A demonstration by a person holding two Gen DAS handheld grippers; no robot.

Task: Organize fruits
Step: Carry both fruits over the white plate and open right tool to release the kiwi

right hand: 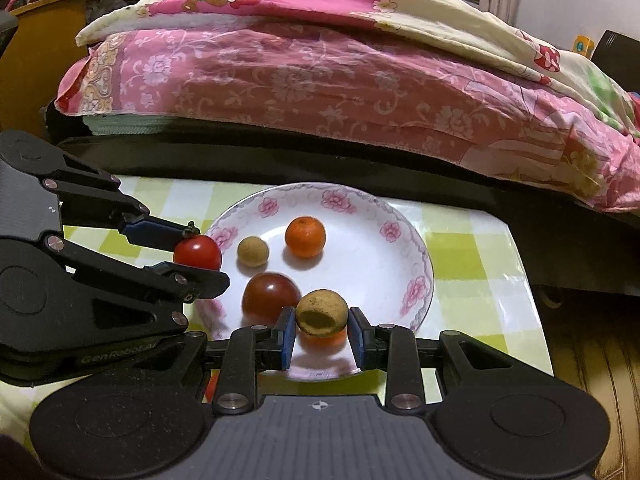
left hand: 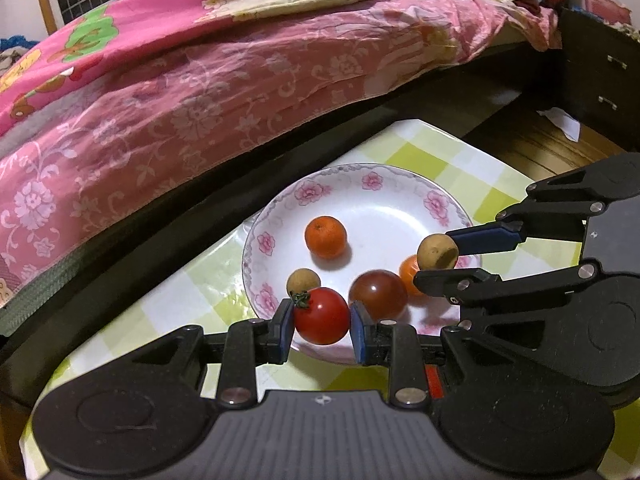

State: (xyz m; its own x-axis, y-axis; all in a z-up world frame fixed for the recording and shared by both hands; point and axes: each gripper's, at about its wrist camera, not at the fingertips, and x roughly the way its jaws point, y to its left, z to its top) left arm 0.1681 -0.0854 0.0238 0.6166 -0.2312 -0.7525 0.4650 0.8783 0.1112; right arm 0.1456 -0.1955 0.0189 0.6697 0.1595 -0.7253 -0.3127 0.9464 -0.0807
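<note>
A white plate with pink flowers [left hand: 372,188] [right hand: 400,216] sits on the checked table. In it lie a small orange [left hand: 325,237] [right hand: 305,237], a brown longan [left hand: 303,280] [right hand: 252,252], a dark red tomato [left hand: 377,294] [right hand: 270,296] and a second orange [left hand: 408,274] [right hand: 322,340], partly hidden. My left gripper [left hand: 322,326] [right hand: 192,250] is shut on a red cherry tomato [left hand: 321,315] [right hand: 198,252] at the plate's near rim. My right gripper [right hand: 322,330] [left hand: 438,254] is shut on another brown longan [right hand: 321,312] [left hand: 437,251] just above the plate.
The table has a green and white checked cloth [left hand: 420,160] [right hand: 472,256]. A bed with pink floral bedding [left hand: 200,92] [right hand: 340,80] stands close behind it. A dark drawer cabinet [left hand: 600,80] is at the right, and wooden floor [right hand: 592,400] lies beyond the table's edge.
</note>
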